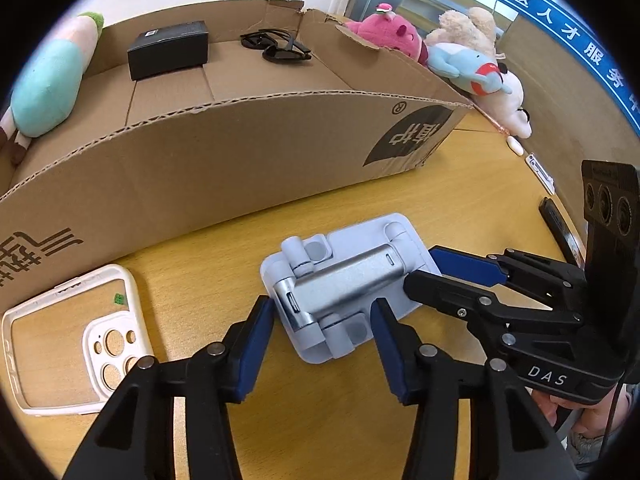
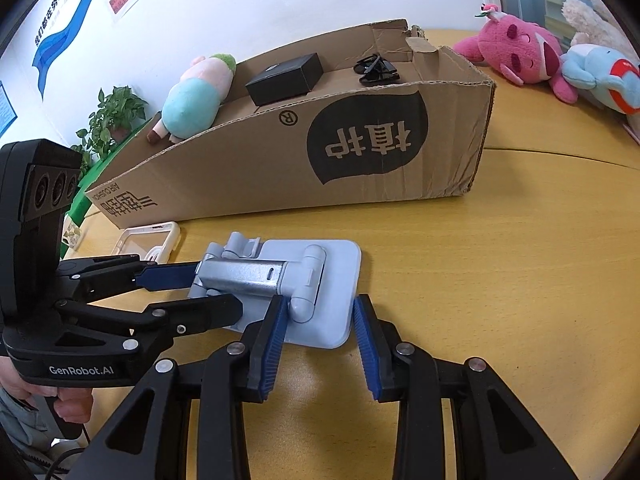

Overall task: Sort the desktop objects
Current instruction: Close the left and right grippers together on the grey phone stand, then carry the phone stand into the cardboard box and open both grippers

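Note:
A pale blue folding phone stand [image 1: 344,276] with a silver arm lies flat on the yellow table [image 1: 460,184]. My left gripper [image 1: 322,306] straddles its hinged near end, and both blue pads touch its sides. My right gripper [image 1: 420,270] comes in from the right and clamps a corner of the base plate. In the right wrist view the stand [image 2: 332,272] sits between the right gripper's [image 2: 320,302] pads, with the left gripper [image 2: 218,288] on its left end. A white phone case [image 1: 134,300] lies to the left, apart from both grippers.
An open cardboard box [image 1: 240,152] behind the stand holds a black box [image 1: 168,50], dark sunglasses [image 1: 276,46] and a teal plush [image 1: 48,80]. Pink [image 1: 388,32] and blue [image 1: 468,68] plush toys lie right of it. Small items [image 1: 540,168] line the table's right edge.

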Demonstrator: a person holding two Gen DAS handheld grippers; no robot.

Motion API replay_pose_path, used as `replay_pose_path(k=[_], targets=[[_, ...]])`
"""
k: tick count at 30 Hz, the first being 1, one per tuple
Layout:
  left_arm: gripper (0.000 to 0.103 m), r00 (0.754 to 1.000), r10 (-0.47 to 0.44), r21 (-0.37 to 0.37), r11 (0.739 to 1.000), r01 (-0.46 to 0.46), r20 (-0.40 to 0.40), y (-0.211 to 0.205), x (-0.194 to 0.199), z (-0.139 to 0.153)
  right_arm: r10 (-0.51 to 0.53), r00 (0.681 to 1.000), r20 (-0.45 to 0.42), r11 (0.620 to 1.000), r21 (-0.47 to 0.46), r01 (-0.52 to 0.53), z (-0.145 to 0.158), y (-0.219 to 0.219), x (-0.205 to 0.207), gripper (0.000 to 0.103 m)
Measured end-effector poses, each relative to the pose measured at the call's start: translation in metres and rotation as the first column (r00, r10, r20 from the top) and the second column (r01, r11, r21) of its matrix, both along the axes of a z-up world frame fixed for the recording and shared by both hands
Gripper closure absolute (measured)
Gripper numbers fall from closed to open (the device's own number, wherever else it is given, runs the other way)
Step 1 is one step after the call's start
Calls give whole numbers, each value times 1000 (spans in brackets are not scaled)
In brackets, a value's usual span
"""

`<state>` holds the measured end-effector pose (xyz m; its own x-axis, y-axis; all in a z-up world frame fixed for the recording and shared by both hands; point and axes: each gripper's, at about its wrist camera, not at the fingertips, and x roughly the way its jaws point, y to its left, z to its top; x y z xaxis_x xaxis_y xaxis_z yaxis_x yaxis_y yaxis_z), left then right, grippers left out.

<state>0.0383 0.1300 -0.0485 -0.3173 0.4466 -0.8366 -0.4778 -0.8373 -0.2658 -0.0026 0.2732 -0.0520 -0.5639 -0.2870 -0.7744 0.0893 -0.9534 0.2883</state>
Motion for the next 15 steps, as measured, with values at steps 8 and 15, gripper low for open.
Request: replay_pose_path(k=[8,15], targets=[[72,999,22,3,1000,-22,-25,-8,1,9,-12,1000,-1,1000,-7,12,1,-1,2,70],[72,994,61,55,997,-56,-94,-23,11,39,-14,998,-64,1000,-11,13,25,-8,12,71]])
